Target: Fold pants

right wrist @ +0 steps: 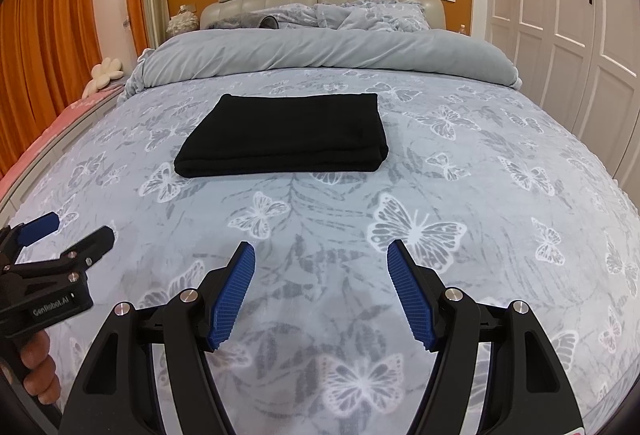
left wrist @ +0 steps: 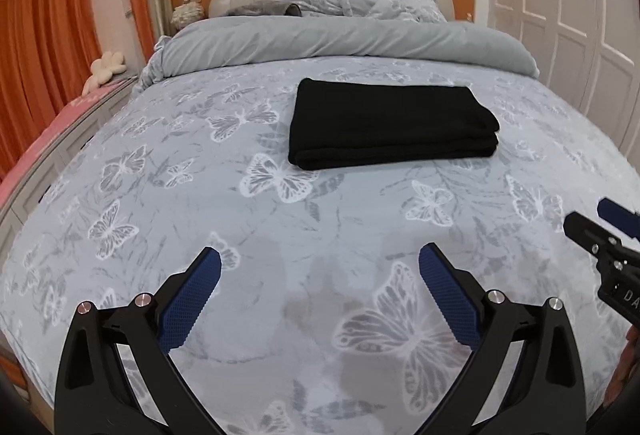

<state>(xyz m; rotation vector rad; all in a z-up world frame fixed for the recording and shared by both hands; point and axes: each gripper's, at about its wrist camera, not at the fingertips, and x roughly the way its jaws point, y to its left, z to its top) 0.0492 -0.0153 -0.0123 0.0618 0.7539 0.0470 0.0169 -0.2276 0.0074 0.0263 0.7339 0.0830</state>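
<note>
Pants (right wrist: 284, 137) are lying as a neat black folded rectangle on the butterfly bedspread (right wrist: 460, 195), mid-bed, long axis running left-right, folded edge facing near, stacked layers showing at the right end. Both grippers are hovering well apart from it on the near side, touching nothing. Left gripper (left wrist: 320, 267) is sitting with jaws spread wide, empty; pants lie far and slightly right of it. Right gripper (right wrist: 321, 259) is likewise spread and empty; pants lie far and slightly left. Neither looks clearly nearer. Judging by the tidy stack, folding is looking finished. Rolled grey duvet (right wrist: 320, 51) is lying beyond the pants.
</note>
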